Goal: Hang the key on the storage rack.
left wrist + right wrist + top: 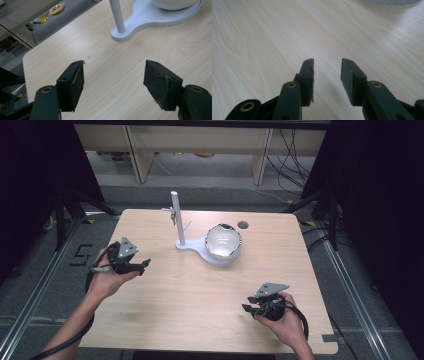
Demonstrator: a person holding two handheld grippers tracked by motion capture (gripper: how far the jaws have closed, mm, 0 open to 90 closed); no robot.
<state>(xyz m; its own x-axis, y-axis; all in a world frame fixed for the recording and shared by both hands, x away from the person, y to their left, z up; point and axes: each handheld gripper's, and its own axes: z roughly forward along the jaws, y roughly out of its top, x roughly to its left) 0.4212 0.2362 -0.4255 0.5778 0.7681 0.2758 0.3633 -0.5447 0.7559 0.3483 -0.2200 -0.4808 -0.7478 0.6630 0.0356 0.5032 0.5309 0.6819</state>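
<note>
A white stand (200, 247) sits at the table's far middle, with an upright white pole (177, 217) and a round white-and-silver bowl (223, 241) on its flat base. A small arm with something grey hanging from it juts off the pole. My left gripper (144, 265) hovers at the table's left edge, pointing right toward the stand, jaws wide apart and empty. In the left gripper view the gripper (113, 75) faces the pole (117, 16) and base (150, 21). My right gripper (246, 309) is at the near right, apart from the stand, and stands open (327, 62) over bare wood.
A dark round hole (243, 224) sits in the tabletop behind the bowl. Dark tripod legs stand on the floor at both sides of the table (190, 305). Wooden shelving and cables lie beyond it. A yellow object (56, 9) lies on the floor past the table's left corner.
</note>
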